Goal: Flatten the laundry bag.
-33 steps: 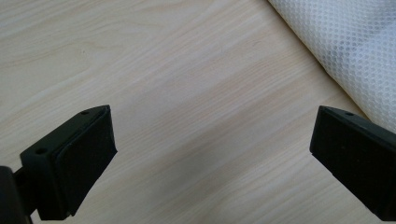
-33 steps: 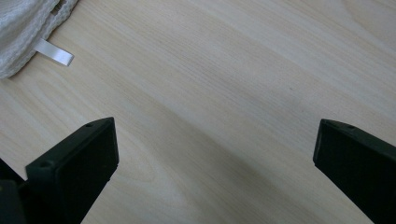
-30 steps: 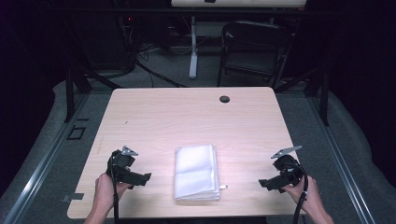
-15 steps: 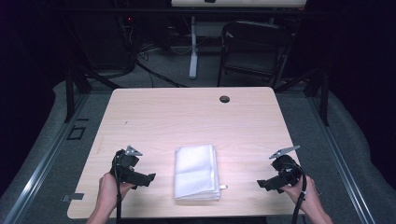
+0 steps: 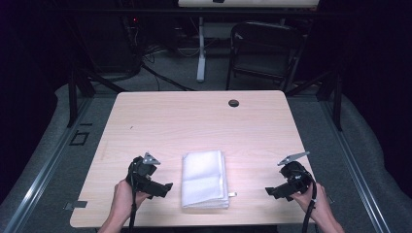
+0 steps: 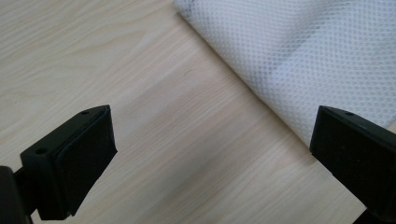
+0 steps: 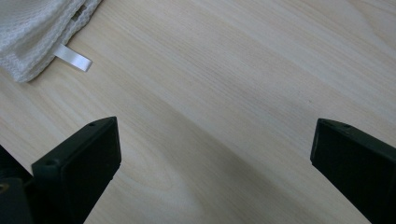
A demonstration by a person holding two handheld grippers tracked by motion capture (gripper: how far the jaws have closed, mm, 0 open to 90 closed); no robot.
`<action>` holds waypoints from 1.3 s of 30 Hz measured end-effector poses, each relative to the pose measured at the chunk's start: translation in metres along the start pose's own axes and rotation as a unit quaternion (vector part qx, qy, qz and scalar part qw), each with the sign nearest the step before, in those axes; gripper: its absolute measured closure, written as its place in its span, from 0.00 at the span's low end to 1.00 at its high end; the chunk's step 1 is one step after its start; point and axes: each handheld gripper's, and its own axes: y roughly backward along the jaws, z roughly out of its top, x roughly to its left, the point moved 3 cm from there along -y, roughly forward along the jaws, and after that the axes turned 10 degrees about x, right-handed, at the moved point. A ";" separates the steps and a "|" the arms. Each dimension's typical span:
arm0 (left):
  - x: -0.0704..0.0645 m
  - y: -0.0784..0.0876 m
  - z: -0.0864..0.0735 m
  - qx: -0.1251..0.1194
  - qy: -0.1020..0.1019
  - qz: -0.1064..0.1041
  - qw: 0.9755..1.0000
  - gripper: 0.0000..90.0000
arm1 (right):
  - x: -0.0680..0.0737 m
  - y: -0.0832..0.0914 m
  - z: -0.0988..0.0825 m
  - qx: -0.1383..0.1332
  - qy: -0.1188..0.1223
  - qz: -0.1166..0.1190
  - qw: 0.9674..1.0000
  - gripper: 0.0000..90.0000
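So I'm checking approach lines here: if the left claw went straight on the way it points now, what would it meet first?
Probably the folded white mesh cloth. The left claw is open and aimed toward the cloth's near edge across bare light wood table; depth is hard to judge.

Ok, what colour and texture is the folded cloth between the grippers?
White, with a fine mesh weave; the cloth shows best in the left gripper view.

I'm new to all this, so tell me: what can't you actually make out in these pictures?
- Cloth: the far part is cut off by the frame edge in the left gripper view.
- Label: any print is too small to read.
- Dark disc: too small to identify in the high view.
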 end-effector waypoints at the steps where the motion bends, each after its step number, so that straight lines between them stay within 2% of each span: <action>1: -0.002 0.000 0.001 -0.001 -0.002 0.001 1.000 0.00 | 0.001 0.000 0.000 0.000 0.001 0.004 1.000 0.01; 6: -0.017 -0.004 0.007 -0.004 -0.021 -0.008 1.000 0.01 | 0.002 -0.001 0.001 0.001 -0.001 0.003 1.000 0.02; 10: -0.028 -0.007 0.012 0.003 -0.041 -0.018 0.999 0.01 | 0.002 -0.001 0.001 0.008 0.006 0.000 1.000 0.02; 14: -0.037 -0.011 0.016 0.007 -0.056 -0.024 0.998 0.01 | 0.004 -0.002 0.002 0.004 0.001 0.006 1.000 0.02; 22: -0.053 -0.020 0.024 0.018 -0.088 -0.037 0.995 0.03 | 0.003 -0.002 0.002 0.010 0.004 0.006 1.000 0.02; 23: -0.055 -0.022 0.025 0.018 -0.091 -0.033 0.995 0.03 | 0.003 -0.002 0.002 0.010 0.004 0.006 1.000 0.02; 25: -0.059 -0.023 0.026 0.020 -0.100 -0.039 0.994 0.04 | 0.004 -0.003 0.002 0.005 0.000 0.007 1.000 0.02; 28: -0.064 -0.026 0.028 0.022 -0.108 -0.043 0.993 0.05 | 0.004 -0.002 0.002 0.010 0.002 0.006 1.000 0.02; 34: -0.074 -0.033 0.032 0.029 -0.125 -0.046 0.991 0.07 | 0.005 -0.004 0.002 0.001 -0.004 0.013 1.000 0.02; 37: -0.079 -0.035 0.034 0.032 -0.134 -0.049 0.989 0.08 | 0.004 -0.004 0.002 0.010 0.001 0.006 1.000 0.02; 39: -0.083 -0.037 0.035 0.032 -0.139 -0.048 0.989 0.09 | 0.005 -0.004 0.002 0.009 0.002 0.011 1.000 0.02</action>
